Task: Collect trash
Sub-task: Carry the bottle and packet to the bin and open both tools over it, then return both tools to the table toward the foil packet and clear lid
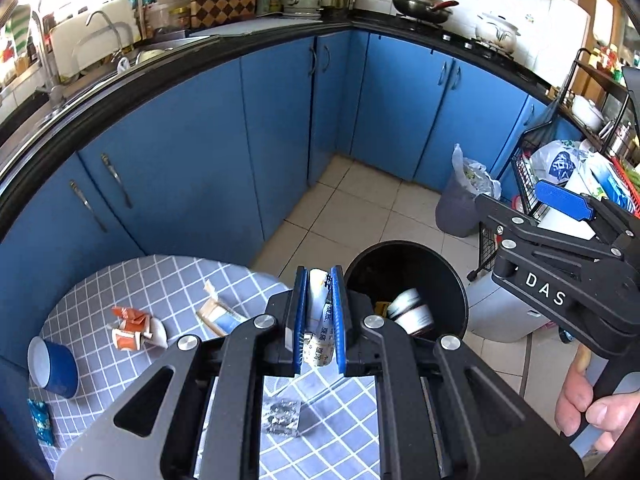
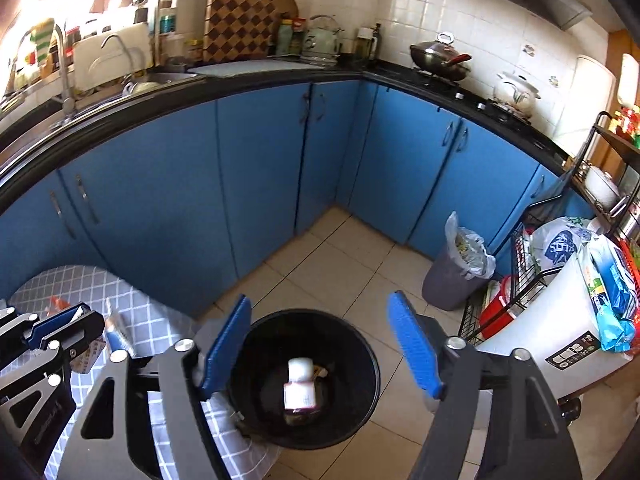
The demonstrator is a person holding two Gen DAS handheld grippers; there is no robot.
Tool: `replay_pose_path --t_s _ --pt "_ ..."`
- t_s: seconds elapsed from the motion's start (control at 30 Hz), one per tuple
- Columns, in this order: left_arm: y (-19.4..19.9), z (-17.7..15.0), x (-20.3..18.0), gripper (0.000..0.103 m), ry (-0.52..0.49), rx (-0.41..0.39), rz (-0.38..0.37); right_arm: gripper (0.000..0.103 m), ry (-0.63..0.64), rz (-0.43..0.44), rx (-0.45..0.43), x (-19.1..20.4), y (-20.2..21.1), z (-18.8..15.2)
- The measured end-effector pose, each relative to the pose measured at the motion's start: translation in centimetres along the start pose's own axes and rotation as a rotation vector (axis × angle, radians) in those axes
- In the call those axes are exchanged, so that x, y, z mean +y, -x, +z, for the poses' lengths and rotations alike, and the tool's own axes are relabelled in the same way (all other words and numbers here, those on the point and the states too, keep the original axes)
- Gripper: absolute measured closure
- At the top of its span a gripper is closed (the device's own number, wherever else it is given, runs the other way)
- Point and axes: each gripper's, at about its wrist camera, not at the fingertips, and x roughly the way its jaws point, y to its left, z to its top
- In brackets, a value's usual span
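My left gripper (image 1: 318, 280) is shut on a white printed wrapper (image 1: 318, 336) and holds it above the table edge, just left of the black bin (image 1: 452, 276). The bin holds a white container (image 2: 300, 384) and other scraps. My right gripper (image 2: 320, 344) is open and empty, directly above the bin (image 2: 368, 400); it shows at the right of the left wrist view (image 1: 560, 204). On the checked tablecloth (image 1: 100, 292) lie an orange wrapper (image 1: 132, 328), a torn carton (image 1: 220, 316), a blue cup (image 1: 54, 368), a blue packet (image 1: 40, 426) and a clear wrapper (image 1: 282, 418).
Blue cabinets (image 1: 200, 152) run behind the table and around the corner. A grey bin with a bag (image 1: 464, 200) stands on the tiled floor. A wire rack (image 2: 532, 280) with bags and a white appliance (image 2: 552, 336) stand at the right.
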Motion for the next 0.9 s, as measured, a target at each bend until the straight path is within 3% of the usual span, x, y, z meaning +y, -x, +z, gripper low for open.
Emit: replay_pose_path --t_s 0.4,0.67,0.83,0.9 --pt "-0.9 2.0 -3.0 0.09 -0.035 -0.014 -0.054 0.033 -0.012 -0.134 0.018 -1.9 -0.3 -1.3" --pt "-1.0 5.2 -5.9 0.089 -0.059 -0.061 -0.094 0.033 -0.053 -0.219 0.028 -4.9 0.3 -2.3" --pt "-0.8 6.8 -7.4 0.085 -0.073 -0.092 -0.091 0.033 -0.1 -0.239 0.04 -6.6 0.4 -2.5" --pt "-0.8 6.9 -8.0 0.074 -0.09 -0.092 -0.076 0.033 -0.11 -0.242 0.042 -6.6 0.4 -2.5"
